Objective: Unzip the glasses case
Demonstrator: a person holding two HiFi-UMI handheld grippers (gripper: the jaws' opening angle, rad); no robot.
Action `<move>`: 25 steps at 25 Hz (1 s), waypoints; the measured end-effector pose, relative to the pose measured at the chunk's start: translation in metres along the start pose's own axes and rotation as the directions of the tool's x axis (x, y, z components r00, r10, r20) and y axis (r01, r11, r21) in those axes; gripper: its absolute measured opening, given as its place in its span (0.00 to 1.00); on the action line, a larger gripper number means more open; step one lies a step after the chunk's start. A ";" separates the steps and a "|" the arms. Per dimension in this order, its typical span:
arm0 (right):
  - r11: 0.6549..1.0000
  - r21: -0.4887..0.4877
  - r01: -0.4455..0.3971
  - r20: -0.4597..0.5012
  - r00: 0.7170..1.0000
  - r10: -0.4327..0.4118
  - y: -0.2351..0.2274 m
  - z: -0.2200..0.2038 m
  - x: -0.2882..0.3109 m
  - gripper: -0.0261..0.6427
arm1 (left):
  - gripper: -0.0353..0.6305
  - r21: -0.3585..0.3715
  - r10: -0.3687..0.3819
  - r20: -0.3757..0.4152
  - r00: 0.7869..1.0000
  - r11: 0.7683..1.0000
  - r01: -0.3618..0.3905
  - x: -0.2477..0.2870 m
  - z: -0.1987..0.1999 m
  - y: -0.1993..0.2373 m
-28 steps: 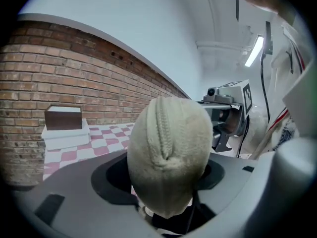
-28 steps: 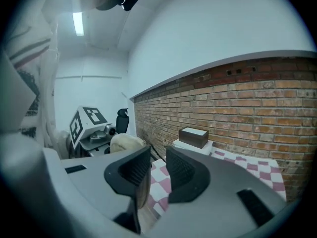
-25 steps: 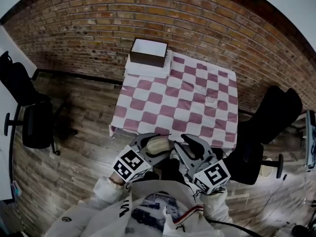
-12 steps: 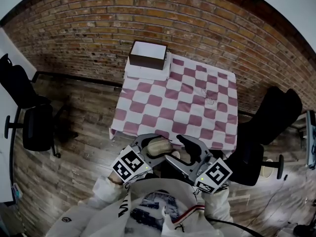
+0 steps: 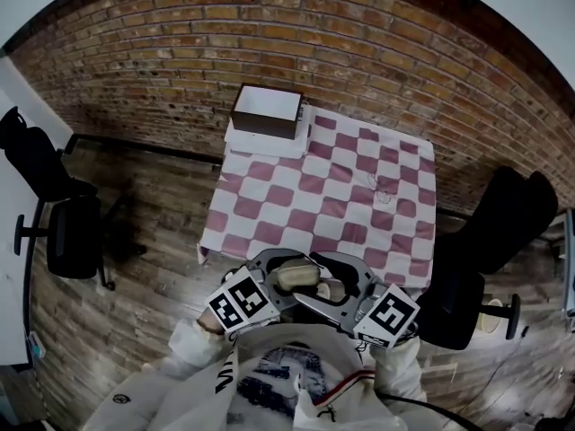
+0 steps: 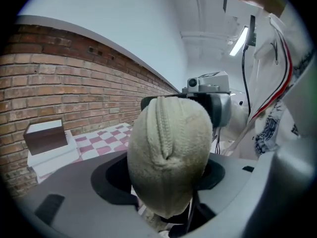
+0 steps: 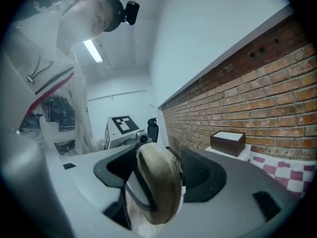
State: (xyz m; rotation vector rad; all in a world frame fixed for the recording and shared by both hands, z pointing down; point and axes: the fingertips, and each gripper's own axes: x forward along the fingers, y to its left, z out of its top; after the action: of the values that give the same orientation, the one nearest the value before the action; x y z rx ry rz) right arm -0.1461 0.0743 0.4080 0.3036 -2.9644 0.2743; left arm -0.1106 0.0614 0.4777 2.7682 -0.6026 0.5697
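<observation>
A beige fabric glasses case (image 5: 298,277) hangs in the air close to the person's chest, short of the table's near edge. My left gripper (image 5: 280,268) is shut on it. In the left gripper view the case (image 6: 168,152) fills the space between the jaws, its zip seam running up the middle. My right gripper (image 5: 334,281) faces it from the right. In the right gripper view the case's end (image 7: 158,187) lies between the wide-spread jaws of the right gripper (image 7: 163,175), with a gap to the right pad. The case's edge there shows a parted slit with grey lining.
A table with a pink and white checked cloth (image 5: 323,196) stands ahead against a brick wall. A brown box with a white top (image 5: 267,110) sits on its far left corner. Black office chairs stand at the left (image 5: 63,232) and the right (image 5: 503,223).
The right gripper's jaws have spread apart and now stand wide around the case's end. Both grippers have drawn closer together, and the case has shifted slightly right with the left gripper.
</observation>
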 end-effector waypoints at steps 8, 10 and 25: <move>0.998 -0.041 -0.054 -0.010 0.999 0.054 -0.033 0.002 -0.017 0.45 | 0.50 0.060 -0.059 -0.043 0.997 0.996 0.061 0.038 0.023 0.006; 0.997 -0.044 -0.069 -0.007 0.998 0.069 -0.042 0.003 -0.024 0.45 | 0.50 0.070 -0.067 -0.058 0.996 0.995 0.071 0.049 0.029 0.008; 0.984 -0.083 -0.157 -0.061 0.986 0.153 -0.099 -0.015 -0.081 0.45 | 0.50 0.064 -0.094 -0.181 0.979 0.992 0.108 0.135 0.052 0.012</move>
State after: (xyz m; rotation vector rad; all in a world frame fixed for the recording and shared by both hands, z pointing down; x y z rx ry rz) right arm -0.0445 -0.0034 0.4257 0.0537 -2.9397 0.1664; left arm 0.0143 -0.0124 0.4903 2.7565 -0.4063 0.8205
